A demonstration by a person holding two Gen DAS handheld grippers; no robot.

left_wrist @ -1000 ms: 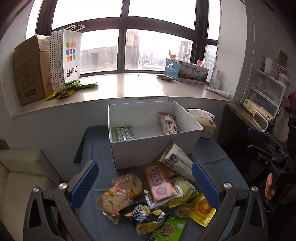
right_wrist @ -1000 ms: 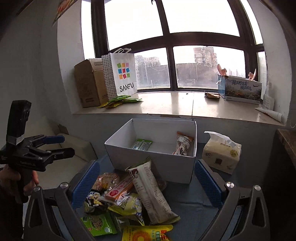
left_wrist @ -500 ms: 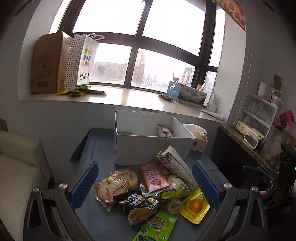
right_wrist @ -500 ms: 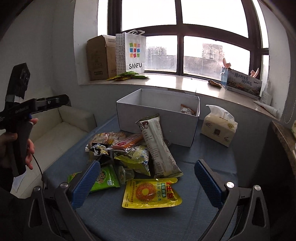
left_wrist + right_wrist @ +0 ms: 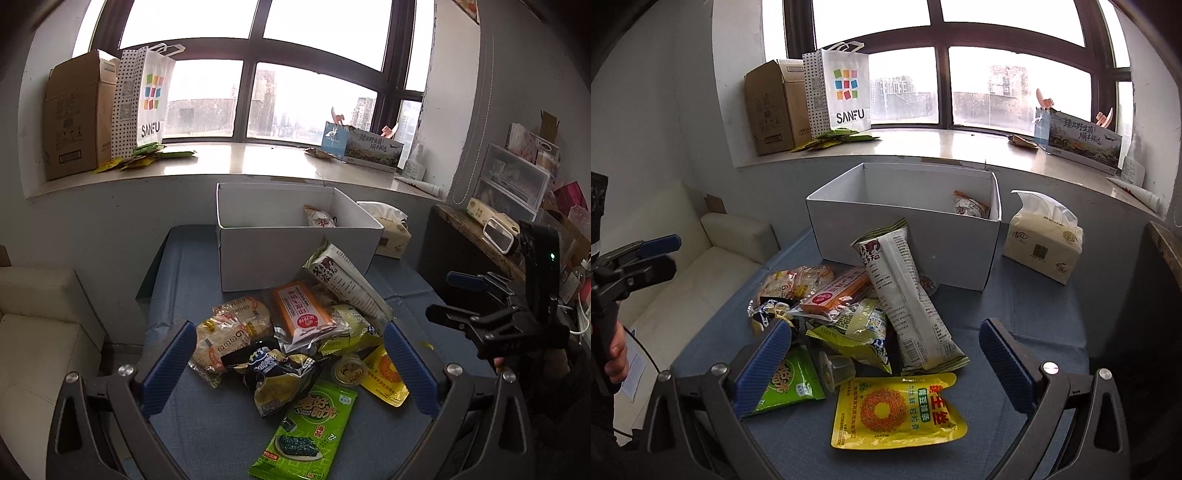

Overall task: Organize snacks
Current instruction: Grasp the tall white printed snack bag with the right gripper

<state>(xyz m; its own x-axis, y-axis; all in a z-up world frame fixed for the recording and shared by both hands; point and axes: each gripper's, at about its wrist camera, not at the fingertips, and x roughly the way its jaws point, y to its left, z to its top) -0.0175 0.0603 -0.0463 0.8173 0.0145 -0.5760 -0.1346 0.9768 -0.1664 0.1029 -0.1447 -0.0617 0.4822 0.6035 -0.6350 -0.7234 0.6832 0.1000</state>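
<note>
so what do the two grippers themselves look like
Both are alike: black frames with silver screws at the joints, and two fingers faced with ribbed blue pads. Each sits on a black pistol-style handle. The right gripper carries a black block with a small green light; a thin black cable hangs below the left gripper. No sleeves are clearly visible.

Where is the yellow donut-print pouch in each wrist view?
Left wrist view: yellow pouch low right of centre, by the right finger, partly under other packs.
Right wrist view: yellow pouch bottom centre, nearest pack, fully visible.
Shared landmark: white box behind the pile.
</note>
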